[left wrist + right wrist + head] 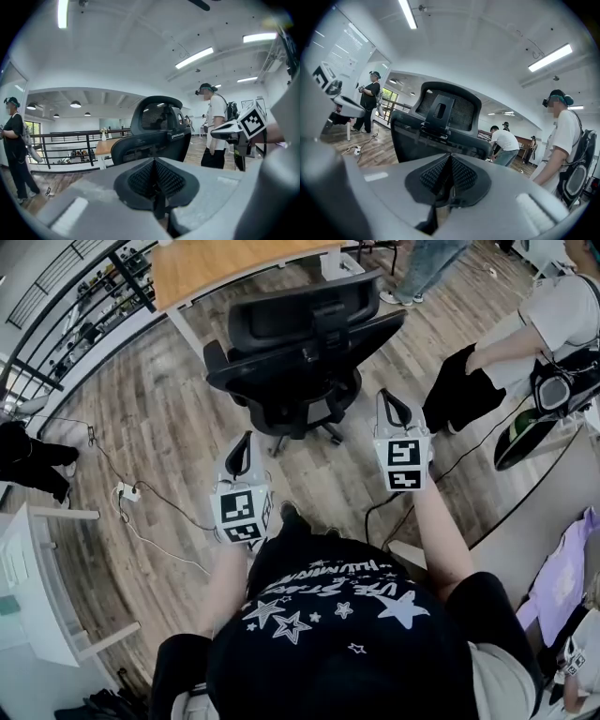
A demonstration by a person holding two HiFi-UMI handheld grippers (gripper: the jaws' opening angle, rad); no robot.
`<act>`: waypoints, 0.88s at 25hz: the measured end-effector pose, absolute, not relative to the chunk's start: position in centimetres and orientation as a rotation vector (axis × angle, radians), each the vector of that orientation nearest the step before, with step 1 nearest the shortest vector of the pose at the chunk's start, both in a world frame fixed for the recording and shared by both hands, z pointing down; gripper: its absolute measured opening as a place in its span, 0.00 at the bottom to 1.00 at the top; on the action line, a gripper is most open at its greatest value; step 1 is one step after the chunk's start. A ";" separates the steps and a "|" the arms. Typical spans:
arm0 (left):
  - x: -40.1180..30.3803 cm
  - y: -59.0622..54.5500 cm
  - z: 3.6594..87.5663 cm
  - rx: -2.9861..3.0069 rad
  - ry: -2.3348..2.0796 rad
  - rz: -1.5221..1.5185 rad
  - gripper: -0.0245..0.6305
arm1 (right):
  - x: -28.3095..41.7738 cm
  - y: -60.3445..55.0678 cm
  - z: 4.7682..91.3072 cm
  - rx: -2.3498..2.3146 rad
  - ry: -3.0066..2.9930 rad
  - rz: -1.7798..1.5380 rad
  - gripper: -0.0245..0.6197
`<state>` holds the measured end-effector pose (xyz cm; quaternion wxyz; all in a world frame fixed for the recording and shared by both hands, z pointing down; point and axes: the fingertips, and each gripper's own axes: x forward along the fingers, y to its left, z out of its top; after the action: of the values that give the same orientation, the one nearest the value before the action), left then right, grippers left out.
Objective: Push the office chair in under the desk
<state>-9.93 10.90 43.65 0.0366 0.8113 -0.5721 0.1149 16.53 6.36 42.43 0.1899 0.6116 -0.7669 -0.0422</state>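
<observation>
A black mesh office chair (300,348) stands on the wood floor with its back toward me. Beyond it is the wooden-topped desk (225,263); the chair is out from under it. My left gripper (244,444) is shut and empty, a short way behind the chair's lower left. My right gripper (388,401) is also shut and empty, just right of the chair back and not touching it. The left gripper view shows the shut gripper (154,185) below the chair (154,133) and desk (105,146). In the right gripper view, the shut gripper (449,177) points at the chair's backrest (440,124).
A person (534,334) with a backpack stands at the right, and another person (427,263) beyond the desk. A power strip with cables (127,491) lies on the floor at left. A white table (33,568) is at lower left, a railing (84,296) at upper left.
</observation>
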 end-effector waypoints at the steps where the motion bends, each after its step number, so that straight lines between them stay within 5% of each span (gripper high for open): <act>1: -10.0 11.1 43.8 2.486 -1.758 0.357 0.04 | 16.6 6.5 42.5 1.721 -2.157 -0.116 0.04; 20: -11.1 6.5 42.8 2.607 -1.868 0.476 0.04 | 19.6 3.1 42.6 1.765 -2.031 -0.284 0.04; 22: -10.9 4.9 42.3 2.658 -1.874 0.509 0.19 | 20.3 1.4 42.4 1.767 -1.994 -0.289 0.04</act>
<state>-10.85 4.92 42.35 -0.0751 0.8051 -0.5678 0.1543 20.28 1.44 42.40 0.2288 0.6420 -0.7242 -0.1048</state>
